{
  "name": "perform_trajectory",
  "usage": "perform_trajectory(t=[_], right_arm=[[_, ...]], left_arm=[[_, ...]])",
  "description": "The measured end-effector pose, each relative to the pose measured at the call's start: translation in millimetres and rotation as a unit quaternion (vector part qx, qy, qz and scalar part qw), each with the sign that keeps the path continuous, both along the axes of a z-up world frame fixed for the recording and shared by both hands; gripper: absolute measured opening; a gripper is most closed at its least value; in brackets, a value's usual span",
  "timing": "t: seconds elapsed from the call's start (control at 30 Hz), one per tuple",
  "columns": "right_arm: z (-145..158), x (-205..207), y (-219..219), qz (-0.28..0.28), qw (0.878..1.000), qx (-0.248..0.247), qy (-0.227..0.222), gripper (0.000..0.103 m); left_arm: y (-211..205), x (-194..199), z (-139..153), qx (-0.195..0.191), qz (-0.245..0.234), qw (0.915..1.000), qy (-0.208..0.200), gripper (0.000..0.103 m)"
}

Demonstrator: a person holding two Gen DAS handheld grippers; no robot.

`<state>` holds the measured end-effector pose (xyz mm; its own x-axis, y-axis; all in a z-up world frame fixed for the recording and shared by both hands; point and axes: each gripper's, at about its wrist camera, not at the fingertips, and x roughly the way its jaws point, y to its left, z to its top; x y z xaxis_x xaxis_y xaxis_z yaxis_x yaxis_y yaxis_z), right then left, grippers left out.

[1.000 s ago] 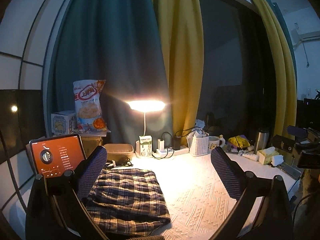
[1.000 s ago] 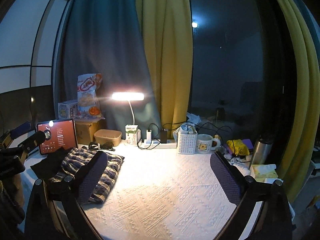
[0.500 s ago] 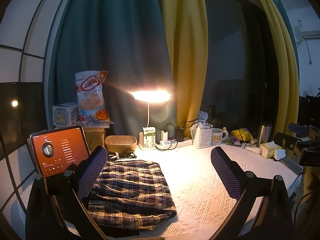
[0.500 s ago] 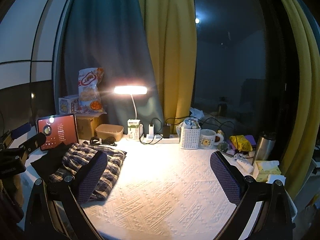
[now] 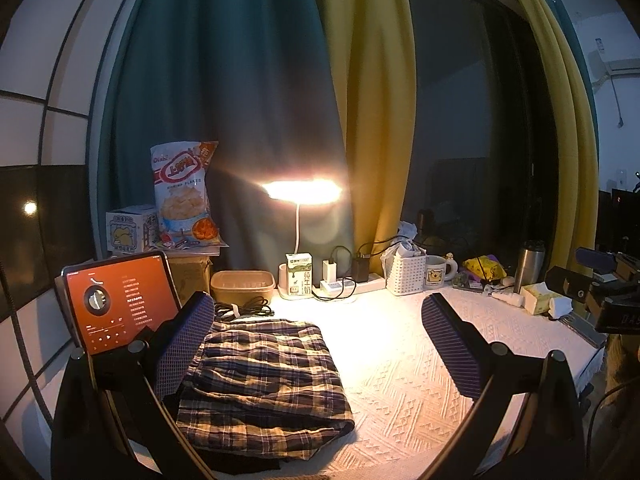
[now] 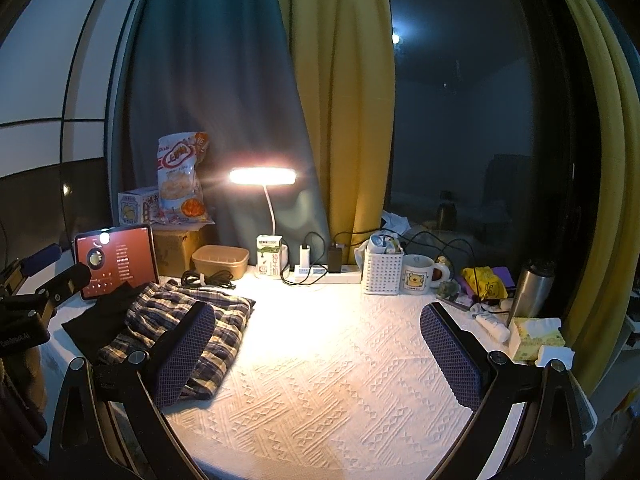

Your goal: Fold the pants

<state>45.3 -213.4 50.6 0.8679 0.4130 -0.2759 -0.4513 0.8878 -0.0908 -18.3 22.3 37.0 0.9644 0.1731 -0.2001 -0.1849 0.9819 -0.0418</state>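
The plaid pants lie folded on the near left of the white tablecloth, atop a dark garment. Both the left gripper and the right gripper hang wide and empty above the table. To finish well, the person should judge the bundle's edges square, pressing flat any loose corner.

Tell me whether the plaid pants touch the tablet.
Apart. In the right wrist view, dark cloth lies between the plaid pants and the tablet.

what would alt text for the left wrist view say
Folded plaid pants lie on a white textured tablecloth, with the open, empty left gripper above them. Behind are a lit desk lamp, an orange-screened tablet and teal and yellow curtains.
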Motion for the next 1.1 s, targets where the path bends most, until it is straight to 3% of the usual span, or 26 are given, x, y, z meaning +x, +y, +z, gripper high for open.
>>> perform_trajectory(t=[1.1], right_arm=[[-4.2,-2.8,1.9,-0.005,1.0,0.001,0.002,0.103]], left_arm=[[-2.3,-0.6,0.4,0.002,-0.002,1.0,-0.002,0.102]])
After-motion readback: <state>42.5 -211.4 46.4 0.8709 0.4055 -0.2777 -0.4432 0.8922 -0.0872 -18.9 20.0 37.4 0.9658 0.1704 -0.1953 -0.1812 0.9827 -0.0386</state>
